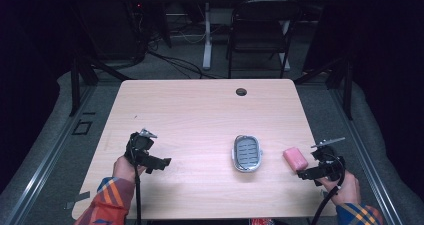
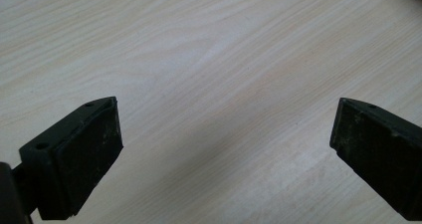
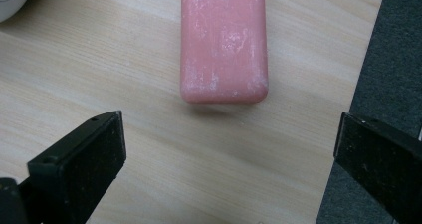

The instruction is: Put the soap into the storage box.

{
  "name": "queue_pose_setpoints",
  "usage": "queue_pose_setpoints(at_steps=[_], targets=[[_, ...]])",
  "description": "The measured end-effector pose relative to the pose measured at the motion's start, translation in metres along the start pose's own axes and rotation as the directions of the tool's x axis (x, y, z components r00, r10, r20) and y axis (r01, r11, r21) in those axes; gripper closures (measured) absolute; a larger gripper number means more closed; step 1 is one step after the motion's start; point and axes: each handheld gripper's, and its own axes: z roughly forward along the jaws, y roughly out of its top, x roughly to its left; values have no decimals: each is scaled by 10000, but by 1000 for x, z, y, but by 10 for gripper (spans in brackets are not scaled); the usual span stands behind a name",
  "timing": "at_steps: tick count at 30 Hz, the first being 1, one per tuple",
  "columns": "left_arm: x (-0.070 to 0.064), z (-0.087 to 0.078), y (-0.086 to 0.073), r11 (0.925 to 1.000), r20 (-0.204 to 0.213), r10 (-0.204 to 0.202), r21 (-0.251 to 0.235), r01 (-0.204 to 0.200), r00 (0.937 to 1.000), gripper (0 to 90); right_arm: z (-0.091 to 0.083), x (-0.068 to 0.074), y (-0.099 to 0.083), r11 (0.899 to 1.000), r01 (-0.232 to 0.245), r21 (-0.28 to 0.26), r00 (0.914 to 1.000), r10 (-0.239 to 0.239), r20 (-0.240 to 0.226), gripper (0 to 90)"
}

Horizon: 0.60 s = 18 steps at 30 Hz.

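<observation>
Nearest the camera, at the near left, the left hand-held gripper [image 1: 161,162] rests over bare desk [image 1: 200,110], jaws spread wide and empty. At centre lies a grey soap dish [image 1: 247,153]. Just right of it the pink soap bar [image 3: 224,42] lies near the desk's right edge, with the right hand-held gripper [image 1: 303,174] directly before it, jaws wide, nothing held. Risk: an off-centre closure could push the bar over that edge. No legible writing is visible.
</observation>
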Motion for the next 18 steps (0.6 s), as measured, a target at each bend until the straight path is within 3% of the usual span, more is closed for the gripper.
queue_pose_setpoints(at_steps=[18], targets=[[0, 1, 0, 10000, 30, 21, 59, -21, 10000, 0, 2, 5, 4, 9977, 544, 394, 9985, -547, 69, 16]])
